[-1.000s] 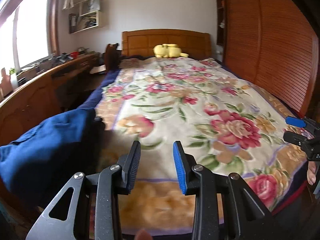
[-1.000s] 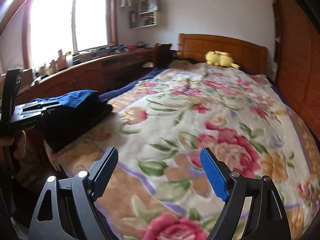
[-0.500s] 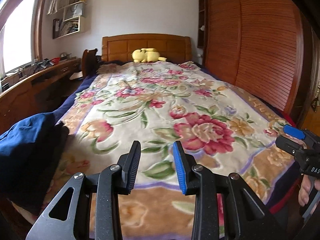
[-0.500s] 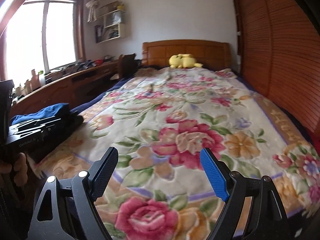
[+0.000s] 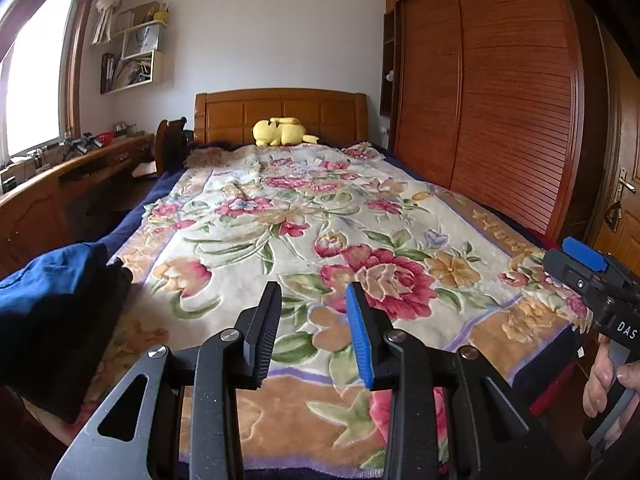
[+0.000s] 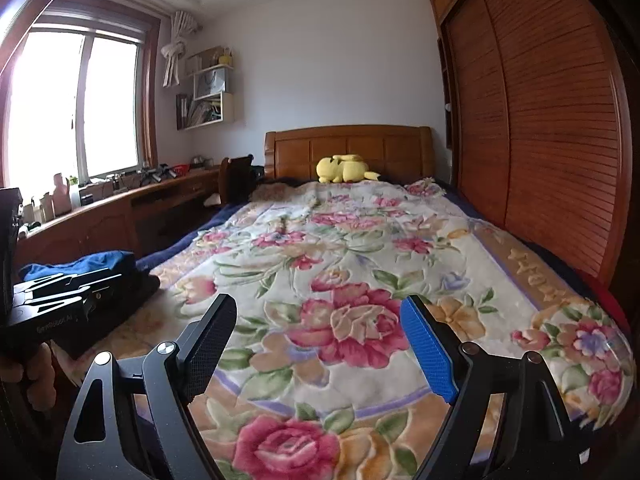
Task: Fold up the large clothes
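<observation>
I've got both grippers up over the foot of the bed now, neither one holding anything; my left gripper (image 5: pixel 314 322) has its jaws set narrow with bare air between the black ribbed pad and the blue pad, looking straight up the cream plush blanket with red and pink roses (image 5: pixel 304 216); my right gripper (image 6: pixel 320 344) has its jaws spread wide, also empty, above the big rose near the foot end; the clothes I'm after, a dark blue garment lying on a black one in a folded pile (image 5: pixel 52 304), sit on the left near corner of the bed, well to the left of the left gripper's fingers and apart from them; from the right wrist view that same pile (image 6: pixel 100 268) shows just behind the left gripper's black body; a hand (image 5: pixel 608 380) grips the right tool's handle at the right edge of the left view; far off, a yellow plush toy (image 5: pixel 280 131) rests against the wooden headboard (image 5: pixel 280 110); slatted brown wardrobe doors (image 5: pixel 500 112) run along the right side
</observation>
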### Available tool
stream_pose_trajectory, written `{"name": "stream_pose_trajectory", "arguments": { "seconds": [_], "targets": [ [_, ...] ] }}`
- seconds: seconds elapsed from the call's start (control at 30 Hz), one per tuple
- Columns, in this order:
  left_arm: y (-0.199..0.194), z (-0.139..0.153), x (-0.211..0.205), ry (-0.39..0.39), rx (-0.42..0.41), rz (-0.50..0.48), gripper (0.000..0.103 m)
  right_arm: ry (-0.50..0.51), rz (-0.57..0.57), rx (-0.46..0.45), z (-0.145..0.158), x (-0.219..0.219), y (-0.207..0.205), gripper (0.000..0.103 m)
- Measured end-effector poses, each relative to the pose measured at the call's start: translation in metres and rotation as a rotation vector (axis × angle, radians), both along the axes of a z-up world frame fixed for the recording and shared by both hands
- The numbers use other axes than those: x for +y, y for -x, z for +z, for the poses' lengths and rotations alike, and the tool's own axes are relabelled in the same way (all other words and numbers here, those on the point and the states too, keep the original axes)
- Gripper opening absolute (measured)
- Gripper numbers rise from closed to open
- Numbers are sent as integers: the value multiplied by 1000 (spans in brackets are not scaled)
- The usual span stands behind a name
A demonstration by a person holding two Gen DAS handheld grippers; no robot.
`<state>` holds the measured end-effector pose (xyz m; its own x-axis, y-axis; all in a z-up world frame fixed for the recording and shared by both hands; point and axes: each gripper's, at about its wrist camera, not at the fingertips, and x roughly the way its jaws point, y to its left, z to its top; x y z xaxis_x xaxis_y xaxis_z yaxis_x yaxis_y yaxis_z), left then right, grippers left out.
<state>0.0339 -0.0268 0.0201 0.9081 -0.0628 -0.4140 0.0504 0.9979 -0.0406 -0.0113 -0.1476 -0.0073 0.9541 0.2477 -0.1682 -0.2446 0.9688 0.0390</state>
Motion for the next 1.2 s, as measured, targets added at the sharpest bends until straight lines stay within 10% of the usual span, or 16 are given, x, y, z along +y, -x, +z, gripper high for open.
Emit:
{"name": "stream_pose_trajectory", "arguments": {
  "seconds": [1.2],
  "targets": [
    [12, 0, -3, 3, 4, -8, 34, 2, 2, 0, -9, -18, -17, 85]
  ]
}}
